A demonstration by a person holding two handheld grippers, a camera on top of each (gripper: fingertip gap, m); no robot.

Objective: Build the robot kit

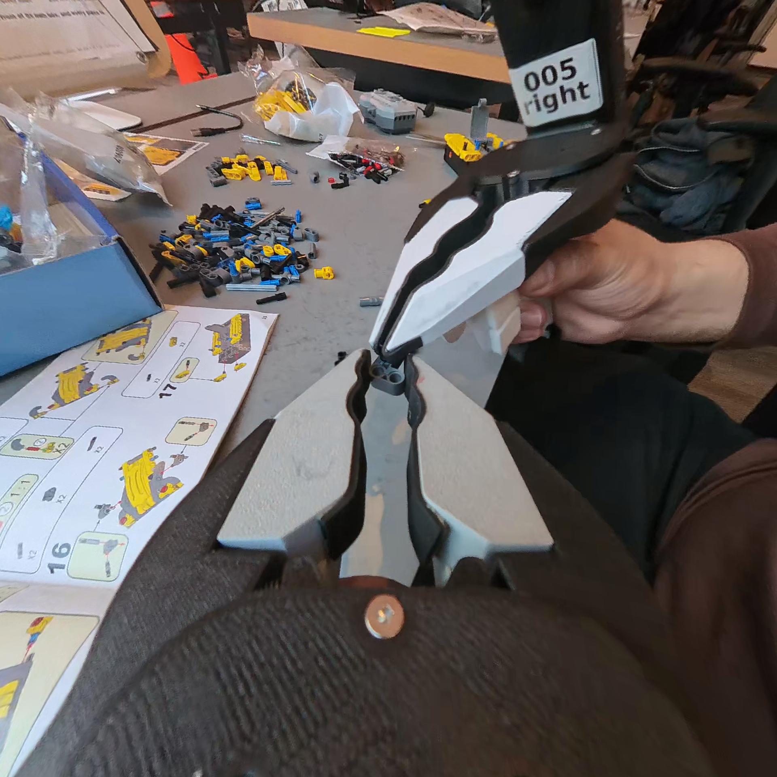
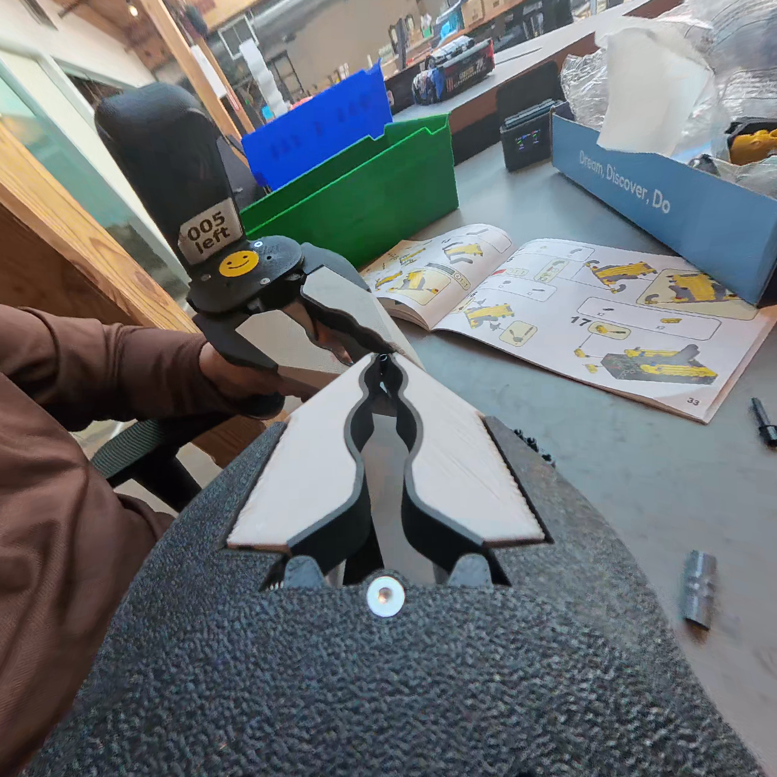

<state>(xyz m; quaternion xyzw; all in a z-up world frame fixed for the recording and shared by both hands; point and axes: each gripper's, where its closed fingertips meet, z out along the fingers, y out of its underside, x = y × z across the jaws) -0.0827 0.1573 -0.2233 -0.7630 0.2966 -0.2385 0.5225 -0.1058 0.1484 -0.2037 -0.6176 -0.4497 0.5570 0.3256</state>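
In the left wrist view my left gripper (image 1: 387, 366) is shut on a small dark grey connector piece with round holes (image 1: 389, 378) and holds it above the grey table (image 1: 336, 328). My right gripper (image 1: 384, 352) comes in from the upper right, held by a hand (image 1: 622, 290), with its closed tips pressed on top of that piece. In the right wrist view the right gripper (image 2: 383, 366) is shut on a small black pin (image 2: 383, 358) at its tips. The left gripper (image 2: 376, 352) meets it tip to tip. The grey piece is hidden there.
An open instruction booklet (image 1: 126, 420) (image 2: 588, 319) lies beside a blue box (image 1: 63, 294) (image 2: 672, 218). A pile of loose pieces (image 1: 239, 252) and plastic bags (image 1: 302, 105) lie farther back. A green bin (image 2: 357, 197), a grey sleeve (image 2: 698, 588) and a black pin (image 2: 763, 420) are nearby. The tips of both grippers are at nearly the same place.
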